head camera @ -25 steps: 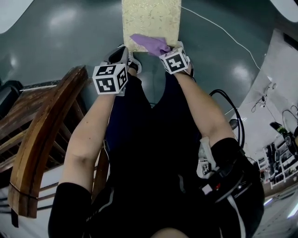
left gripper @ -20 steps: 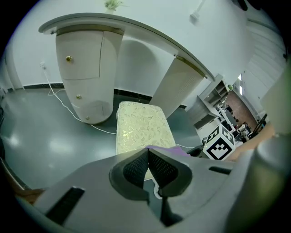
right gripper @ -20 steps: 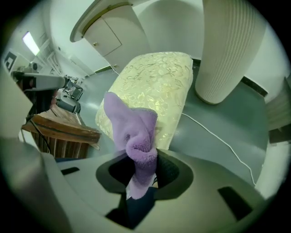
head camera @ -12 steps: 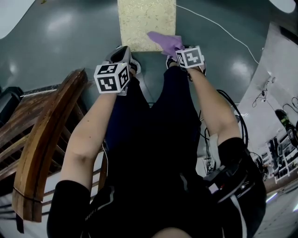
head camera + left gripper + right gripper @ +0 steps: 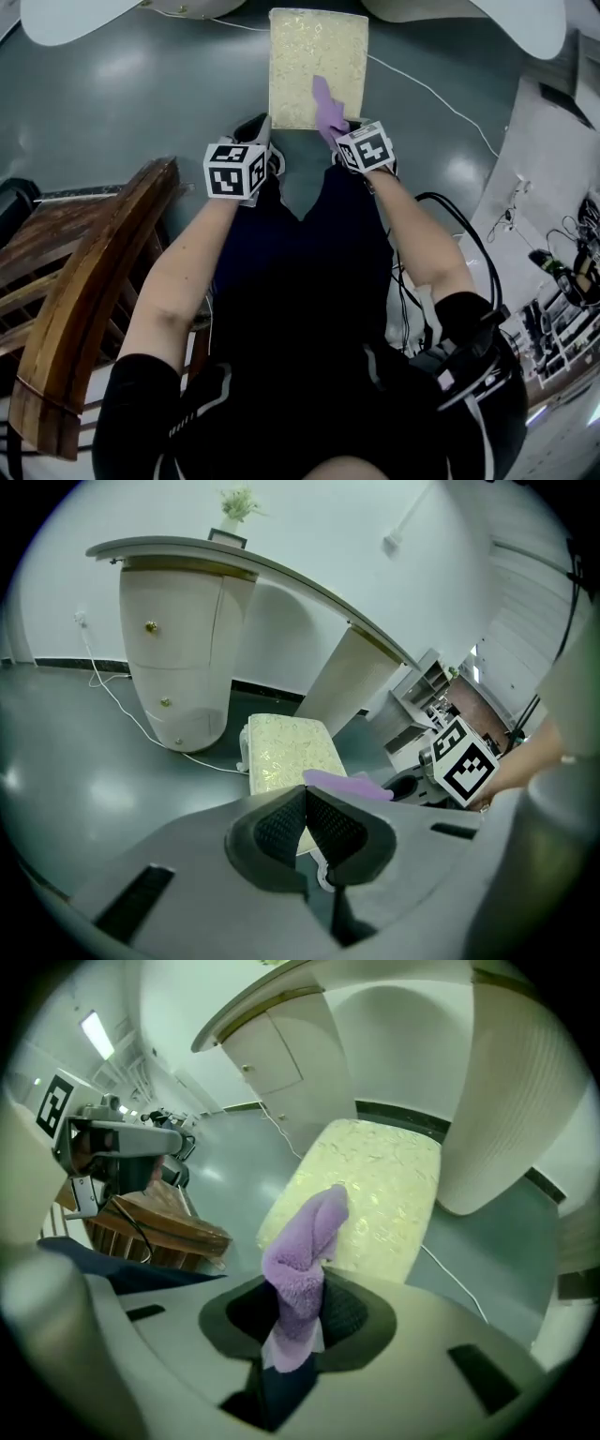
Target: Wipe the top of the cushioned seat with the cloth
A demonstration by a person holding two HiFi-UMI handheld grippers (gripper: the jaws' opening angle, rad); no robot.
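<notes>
The cushioned seat (image 5: 317,56) is a pale yellow rectangle on the grey floor ahead of me, also in the left gripper view (image 5: 286,752) and the right gripper view (image 5: 375,1194). A purple cloth (image 5: 327,108) lies over its near right part, pinched in my right gripper (image 5: 336,139). From that gripper's own camera the cloth (image 5: 302,1274) stands up between the shut jaws. My left gripper (image 5: 258,131) hovers at the seat's near left corner, its jaws (image 5: 307,822) shut with nothing in them.
A dark wooden chair (image 5: 75,272) stands at my left. White curved furniture (image 5: 84,14) sits beyond the seat. A white cable (image 5: 441,98) runs across the floor to the right. Cluttered shelving (image 5: 562,281) is at the far right.
My right gripper swung the cloth right along the seat's near edge, then back towards the middle and farther onto the top. The view shifted, showing more of the seat. The left gripper barely moved.
</notes>
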